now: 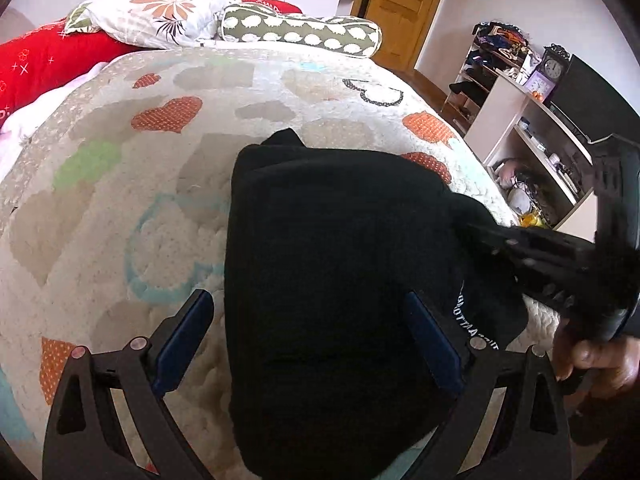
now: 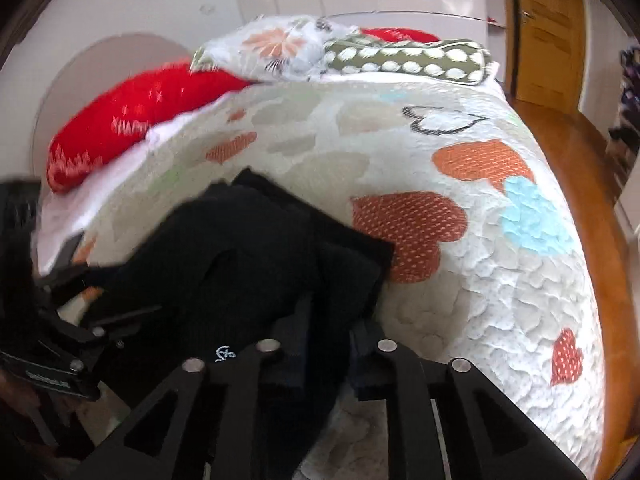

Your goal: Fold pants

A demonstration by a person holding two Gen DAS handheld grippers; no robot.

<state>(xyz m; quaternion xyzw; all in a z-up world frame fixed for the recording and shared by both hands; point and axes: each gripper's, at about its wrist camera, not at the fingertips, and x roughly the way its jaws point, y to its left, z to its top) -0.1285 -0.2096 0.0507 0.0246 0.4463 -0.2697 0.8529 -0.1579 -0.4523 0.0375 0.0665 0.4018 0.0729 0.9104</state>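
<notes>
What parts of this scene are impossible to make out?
- White lettering on the black pants: left view, partly covered by a fabric fold.
- Right gripper: right view is motion-blurred, so whether it pinches fabric is unclear.
- Shelf contents: left view, too small.
- Pants' near end: cut off by the bottom edge.

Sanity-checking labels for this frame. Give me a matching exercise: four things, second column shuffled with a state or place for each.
Things:
1. left gripper
2. right gripper
3. black pants
4. polka-dot pillow

States or places:
A. at the head of the bed
B. wide open, fingers either side of the cloth
C. folded on the quilt
D. nearly closed, cloth between its fingers

Pairs: 1-B, 2-D, 3-C, 4-A
</notes>
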